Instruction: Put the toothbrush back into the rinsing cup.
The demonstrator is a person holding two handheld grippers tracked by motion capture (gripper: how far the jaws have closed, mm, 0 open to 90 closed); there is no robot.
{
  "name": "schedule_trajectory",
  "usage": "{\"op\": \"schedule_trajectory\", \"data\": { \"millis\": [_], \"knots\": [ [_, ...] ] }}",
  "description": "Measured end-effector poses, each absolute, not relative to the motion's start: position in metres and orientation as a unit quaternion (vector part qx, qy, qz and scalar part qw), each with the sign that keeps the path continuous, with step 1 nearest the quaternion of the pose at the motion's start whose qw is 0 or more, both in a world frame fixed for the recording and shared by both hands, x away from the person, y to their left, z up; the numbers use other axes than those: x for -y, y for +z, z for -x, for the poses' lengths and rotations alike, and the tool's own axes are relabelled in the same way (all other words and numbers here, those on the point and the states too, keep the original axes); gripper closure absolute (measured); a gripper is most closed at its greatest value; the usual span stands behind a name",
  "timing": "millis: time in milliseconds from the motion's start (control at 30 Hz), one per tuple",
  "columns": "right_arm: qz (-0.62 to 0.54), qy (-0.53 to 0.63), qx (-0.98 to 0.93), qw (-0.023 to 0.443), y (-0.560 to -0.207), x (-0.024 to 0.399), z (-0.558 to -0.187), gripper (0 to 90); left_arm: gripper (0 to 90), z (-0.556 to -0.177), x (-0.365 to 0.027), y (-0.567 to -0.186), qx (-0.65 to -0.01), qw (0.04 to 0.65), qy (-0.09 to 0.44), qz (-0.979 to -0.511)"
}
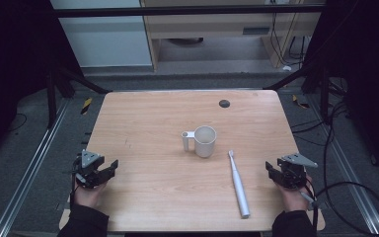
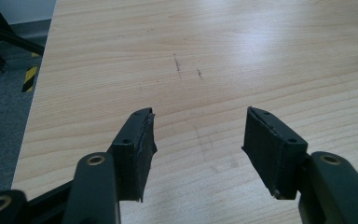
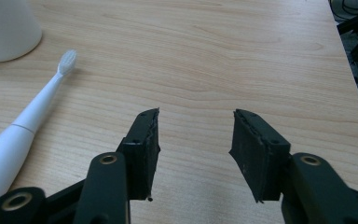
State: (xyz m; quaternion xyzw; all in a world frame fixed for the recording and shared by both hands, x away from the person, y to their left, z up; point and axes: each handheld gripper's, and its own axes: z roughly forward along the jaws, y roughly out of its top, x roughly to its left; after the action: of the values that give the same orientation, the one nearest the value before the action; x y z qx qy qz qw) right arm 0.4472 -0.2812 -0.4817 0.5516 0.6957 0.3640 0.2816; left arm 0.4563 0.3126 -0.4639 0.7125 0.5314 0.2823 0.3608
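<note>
Your fingers are spread on both sides and pinch nothing: the right gripper (image 3: 193, 156) shows bare wood between its black pads (image 3: 145, 151), and the left gripper (image 2: 198, 154) shows the same. Take the electric toothbrush (image 1: 238, 182) as your landmark. It lies flat on the wooden table (image 1: 143, 113), bristle head pointing away from you and its thick handle end close to the near edge. Your right gripper (image 1: 285, 174) hovers near the toothbrush on its right, apart from it, at about the level of its middle; in the right gripper view the brush head (image 3: 67, 60) sits off to the left of the jaws, not between them. Just beyond the bristles stands the white mug (image 1: 205, 141) with its handle (image 1: 186, 140) turned left, upright and apparently empty. Your left gripper (image 1: 97, 172) waits well to the left of the toothbrush, by the table's left edge. Judging by this, nothing has been started: the toothbrush is untouched, and the approach, grasp and lift, likely toward the mug, all remain.
</note>
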Motion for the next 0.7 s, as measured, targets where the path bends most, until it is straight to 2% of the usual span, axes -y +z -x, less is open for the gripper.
{"op": "schedule_trajectory", "data": {
  "millis": [700],
  "knots": [
    [-0.509, 0.387, -0.724, 0.258, -0.467, 0.248, -0.446, 68.6, 36.3, -0.459, -0.312, -0.468, -0.532, 0.365, 0.248, -0.723]
  ]
}}
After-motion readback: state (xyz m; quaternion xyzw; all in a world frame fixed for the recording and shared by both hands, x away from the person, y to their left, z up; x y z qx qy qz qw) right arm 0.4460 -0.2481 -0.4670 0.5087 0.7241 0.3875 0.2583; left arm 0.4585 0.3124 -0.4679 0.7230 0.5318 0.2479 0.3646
